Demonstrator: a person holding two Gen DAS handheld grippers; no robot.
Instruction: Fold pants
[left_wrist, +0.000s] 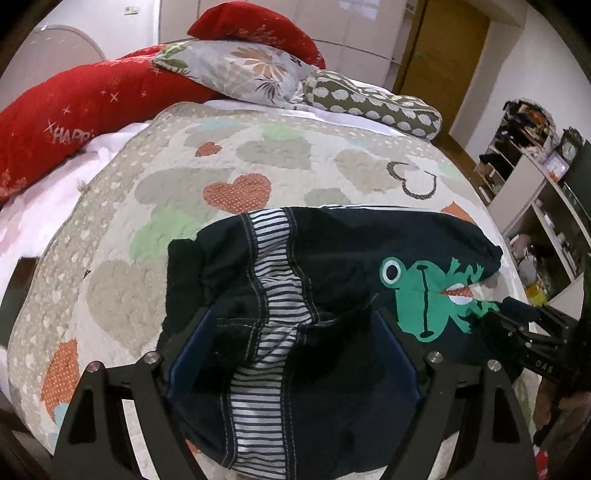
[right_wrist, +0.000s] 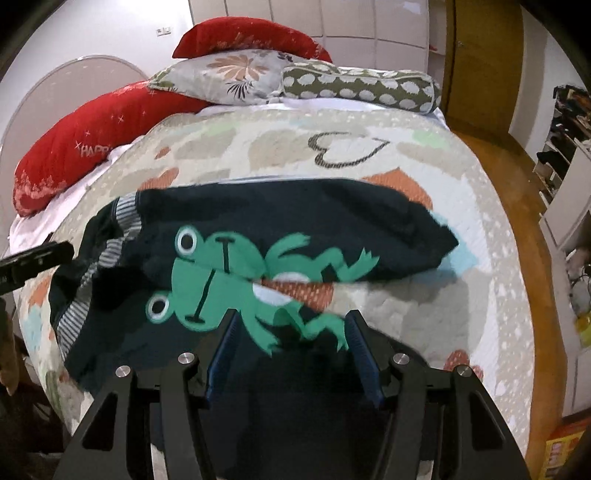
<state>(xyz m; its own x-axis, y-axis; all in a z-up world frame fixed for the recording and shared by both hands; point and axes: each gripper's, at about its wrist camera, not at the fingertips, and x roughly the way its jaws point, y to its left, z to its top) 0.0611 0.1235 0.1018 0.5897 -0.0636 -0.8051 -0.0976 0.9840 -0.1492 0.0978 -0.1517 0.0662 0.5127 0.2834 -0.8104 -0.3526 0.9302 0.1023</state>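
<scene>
Pants (left_wrist: 332, 266) on quilt (left_wrist: 147, 280) — mid-fold; left gripper (left_wrist: 295, 325) and right gripper (right_wrist: 291, 328) spread wide, fabric between, grip uncertain. Next: clamp, carry over.

Both grippers low, jaws spread.
Left gripper (left_wrist: 291, 317) fingers wide apart; right gripper (right_wrist: 291, 321) fingers apart too, reaching in from the left gripper's right side.

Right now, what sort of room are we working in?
Most likely a home bedroom: the dark pants lie on a bed with a heart-patterned quilt, pillows are piled at its far end, and a wooden door stands behind.
</scene>
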